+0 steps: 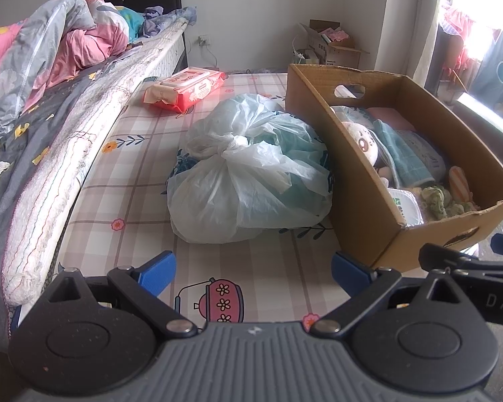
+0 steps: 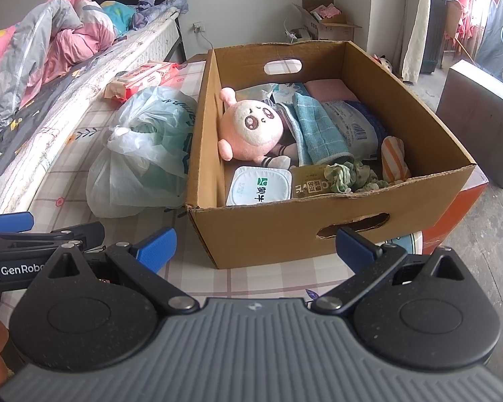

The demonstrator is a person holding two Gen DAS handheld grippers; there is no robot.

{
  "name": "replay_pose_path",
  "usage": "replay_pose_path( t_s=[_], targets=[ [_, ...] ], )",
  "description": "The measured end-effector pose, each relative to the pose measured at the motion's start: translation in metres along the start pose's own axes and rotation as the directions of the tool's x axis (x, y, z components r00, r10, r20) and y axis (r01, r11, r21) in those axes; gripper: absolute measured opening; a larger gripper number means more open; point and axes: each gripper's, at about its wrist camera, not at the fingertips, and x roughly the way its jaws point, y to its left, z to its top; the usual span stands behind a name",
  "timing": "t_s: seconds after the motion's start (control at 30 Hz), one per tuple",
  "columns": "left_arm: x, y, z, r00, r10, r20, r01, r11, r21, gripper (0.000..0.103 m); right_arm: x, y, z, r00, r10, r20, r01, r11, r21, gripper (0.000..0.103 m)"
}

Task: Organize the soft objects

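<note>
Checked floral sheet (image 1: 144,181) carried a knotted, crinkly plastic bag (image 1: 248,181) beside the corrugated cardboard box (image 2: 285,231) of plush; both grippers' (image 1: 253,268) (image 2: 255,248) fingers gaped wide, empty.

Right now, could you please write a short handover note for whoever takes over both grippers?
Left gripper: open, empty, facing the tied plastic bag.
Right gripper: open, empty, before the cardboard box.
Already in the box: pink plush toy, blue towel, striped cloth, green scrunchie.
Left out on the checked mat: the bag, and the red wipes pack.
</note>
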Motion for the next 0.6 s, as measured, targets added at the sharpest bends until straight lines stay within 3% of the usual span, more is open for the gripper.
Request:
replay_pose_path(
  t_s=[0.6],
  targets=[
    [0.0005,0.0002,-0.0001,1.0,0.0,-0.002,0.0,1.0,-0.001,0.099,0.0024,-0.0001,0.0,1.0,0.003,-0.006,-0.003,1.0,0.0,0.102]
  ],
)
